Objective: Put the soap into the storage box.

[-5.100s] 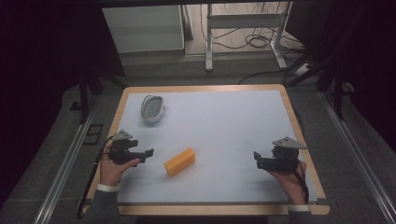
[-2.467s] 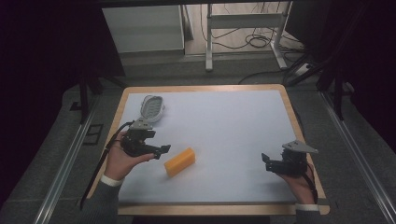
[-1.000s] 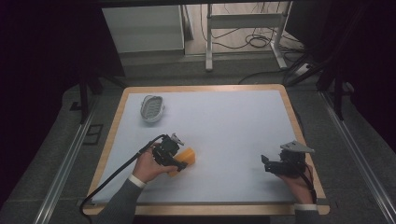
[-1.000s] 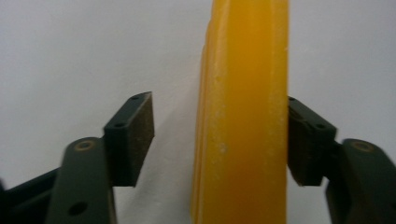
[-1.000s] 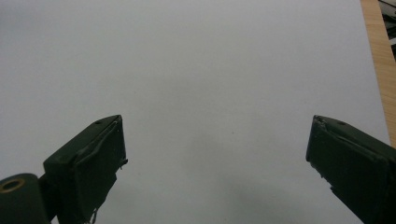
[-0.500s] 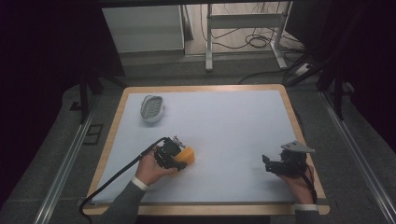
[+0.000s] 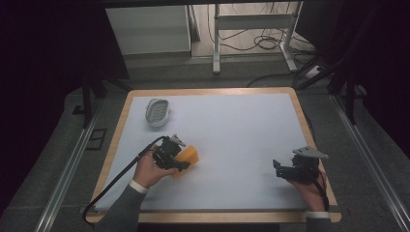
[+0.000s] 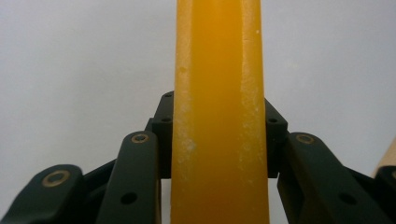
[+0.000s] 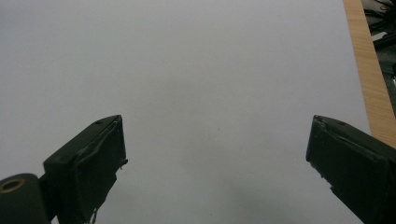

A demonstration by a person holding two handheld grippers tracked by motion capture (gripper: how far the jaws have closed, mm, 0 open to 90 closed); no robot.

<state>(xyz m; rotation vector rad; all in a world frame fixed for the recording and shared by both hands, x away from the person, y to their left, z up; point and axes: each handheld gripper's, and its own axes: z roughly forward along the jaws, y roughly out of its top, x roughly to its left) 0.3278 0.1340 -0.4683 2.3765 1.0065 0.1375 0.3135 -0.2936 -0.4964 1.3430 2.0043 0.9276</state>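
Observation:
An orange block (image 7: pixel 188 157) lies on the white table top (image 7: pixel 232 130) at the front left. My left gripper (image 7: pixel 180 159) is shut on it, both jaws pressing its long sides. In the left gripper view the orange block (image 8: pixel 219 112) runs straight up between the two black jaws, and the left gripper (image 8: pixel 219 135) clamps it near the middle. My right gripper (image 7: pixel 277 167) rests at the front right, held by a hand, jaws wide apart. In the right gripper view the right gripper (image 9: pixel 217 149) has only bare white surface between its fingers.
A white oval dish (image 7: pixel 157 111) with a grid pattern sits at the back left of the table. A wooden rim (image 7: pixel 309 140) frames the white top. A black cable (image 7: pixel 121 179) trails from the left gripper toward the front edge.
The left gripper travelled from the left edge toward the orange block and closed on it. The right gripper has stayed in place, open.

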